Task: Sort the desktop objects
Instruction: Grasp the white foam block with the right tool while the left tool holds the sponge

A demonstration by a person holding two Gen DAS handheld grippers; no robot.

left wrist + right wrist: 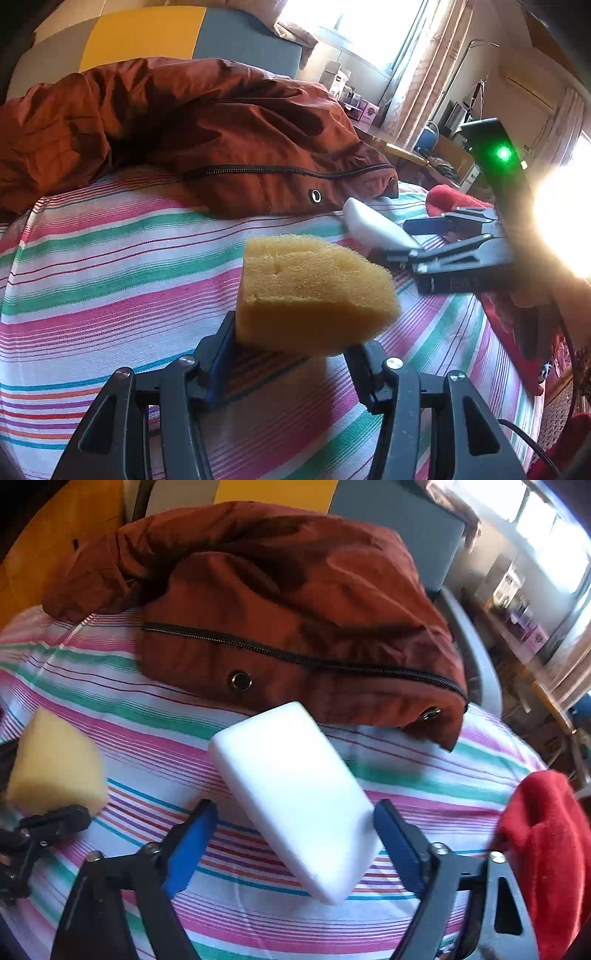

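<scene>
Sponge [314, 291], yellow, sits pinched in my left tongs [291, 354] above the striped worktop [110, 258]; my right tongs [295, 834] clamp a white block [295, 794]. Gripped near one corner, the tilted block could twist free.

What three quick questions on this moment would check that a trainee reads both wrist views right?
1. True or false: the left gripper holds the yellow sponge above the striped cloth.
2. Which thing sits between the fingers of the right gripper? A) the red cloth B) the white block C) the rust-brown jacket
3. Fill in: in the right wrist view, the jacket lies ____ the white block, farther from the camera.

Key
1. True.
2. B. Its right edge meets the right finger; a gap shows at the left finger.
3. Behind, its hem overlapping the block's far end in this view.
</scene>
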